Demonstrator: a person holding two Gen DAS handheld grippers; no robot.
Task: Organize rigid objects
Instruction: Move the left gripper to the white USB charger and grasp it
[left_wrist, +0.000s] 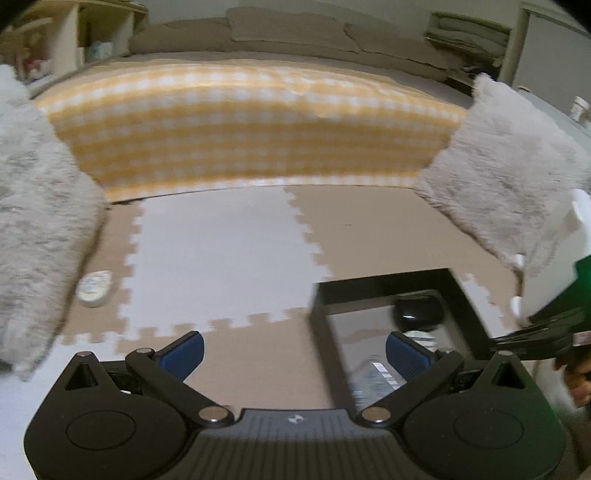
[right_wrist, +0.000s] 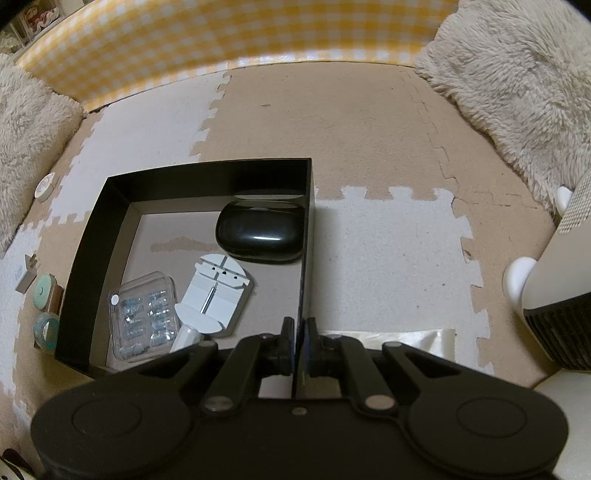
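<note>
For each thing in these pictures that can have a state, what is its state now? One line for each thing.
left gripper: open, holding nothing.
right gripper: shut on the black box's right wall.
black box: open on top, no lid on it.
black case: closed, lying in the box's far right corner.
clear plastic case: closed, flat in the box.
white tool: lying flat in the box.

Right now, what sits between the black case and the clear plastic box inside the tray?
The white slotted tool, seen in the right wrist view.
</note>
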